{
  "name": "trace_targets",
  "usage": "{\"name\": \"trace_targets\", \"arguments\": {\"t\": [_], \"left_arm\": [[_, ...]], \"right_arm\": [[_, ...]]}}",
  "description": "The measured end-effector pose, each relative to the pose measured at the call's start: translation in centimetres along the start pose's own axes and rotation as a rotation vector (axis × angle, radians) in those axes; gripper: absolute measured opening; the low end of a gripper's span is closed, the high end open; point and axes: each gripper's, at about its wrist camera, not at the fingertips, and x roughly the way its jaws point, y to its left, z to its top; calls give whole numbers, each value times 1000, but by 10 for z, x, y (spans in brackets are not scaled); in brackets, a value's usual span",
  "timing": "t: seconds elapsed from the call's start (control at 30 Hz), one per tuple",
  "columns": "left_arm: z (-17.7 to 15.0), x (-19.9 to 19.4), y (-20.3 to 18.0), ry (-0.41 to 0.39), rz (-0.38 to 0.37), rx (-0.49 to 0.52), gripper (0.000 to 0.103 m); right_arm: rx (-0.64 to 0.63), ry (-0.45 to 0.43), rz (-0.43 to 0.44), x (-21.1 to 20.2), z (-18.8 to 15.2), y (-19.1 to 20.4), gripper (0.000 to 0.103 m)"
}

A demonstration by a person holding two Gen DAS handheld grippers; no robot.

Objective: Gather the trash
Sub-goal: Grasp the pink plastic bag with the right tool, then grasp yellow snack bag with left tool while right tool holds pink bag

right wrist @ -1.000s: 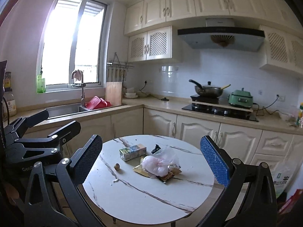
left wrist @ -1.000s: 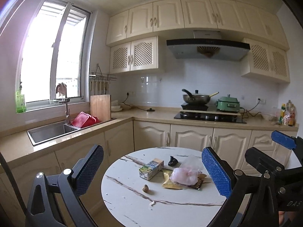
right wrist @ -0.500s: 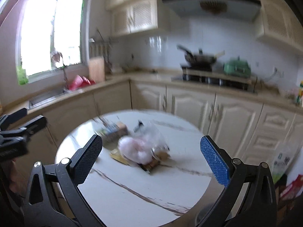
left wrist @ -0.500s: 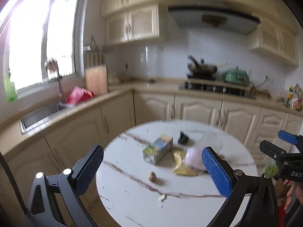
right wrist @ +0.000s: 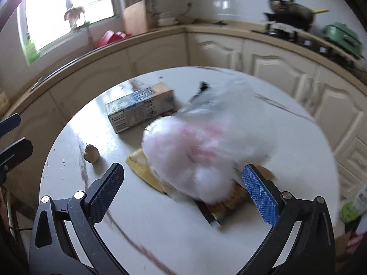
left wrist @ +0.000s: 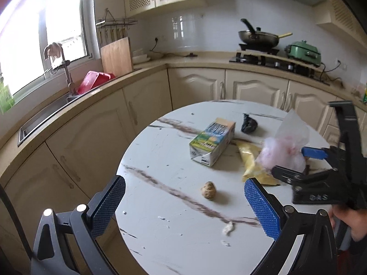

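— What's on the round table (left wrist: 174, 247) right now?

— I count one drink carton (left wrist: 212, 141) lying on its side, one small black knotted bag (left wrist: 249, 123) behind it, one clear plastic bag (right wrist: 206, 151) stuffed with white and pink, one yellow wrapper (left wrist: 251, 160) under that bag, one brown lump (left wrist: 208, 190) near the front, and a few white crumbs (left wrist: 228, 228).

— And your grippers?

— My left gripper (left wrist: 183, 208) is spread wide over the front of the table, lump just ahead between the fingers, nothing held. My right gripper (right wrist: 182, 190) is also spread wide, with the plastic bag right between the blue pads (right wrist: 260, 194). The view's smeared, so I can't say whether they touch it.

— Anything dark under the bag?

— One dark packet (right wrist: 218, 208), I think; too blurry.
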Motion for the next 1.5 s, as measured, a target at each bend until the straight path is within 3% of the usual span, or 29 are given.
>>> {"name": "trace_targets", "arguments": {"t": [0.13, 0.17, 0.3, 0.4, 0.6, 0.9, 1.03, 1.2, 1.3, 1.37, 1.5], "left_arm": [[11, 18, 1, 17, -11, 7, 102], [11, 22, 0, 19, -17, 11, 102], [13, 36, -12, 33, -43, 19, 102], [17, 49, -24, 52, -86, 27, 102], [44, 89, -47, 134, -167, 34, 102], [77, 179, -83, 235, -106, 102, 96], [89, 219, -84, 287, -110, 82, 78], [97, 248, -84, 307, -158, 13, 74], [94, 250, -86, 285, -171, 29, 62], [93, 253, -86, 279, -183, 32, 47], [81, 245, -81, 270, -196, 37, 37]], "right_arm": [[-7, 40, -22, 17, 3, -5, 103], [4, 40, -14, 18, 2, -8, 99], [66, 0, 46, 6, -5, -25, 69], [83, -20, 68, -5, -13, -35, 62], [140, -113, 108, -40, -27, -59, 61], [199, -141, 91, -58, -41, -94, 61], [215, -144, 100, -55, -41, -104, 62], [223, -146, 108, -50, -42, -110, 62], [221, -141, 106, -46, -41, -109, 62], [222, -140, 112, -45, -41, -106, 62], [220, -139, 114, -47, -41, -102, 62]]}}
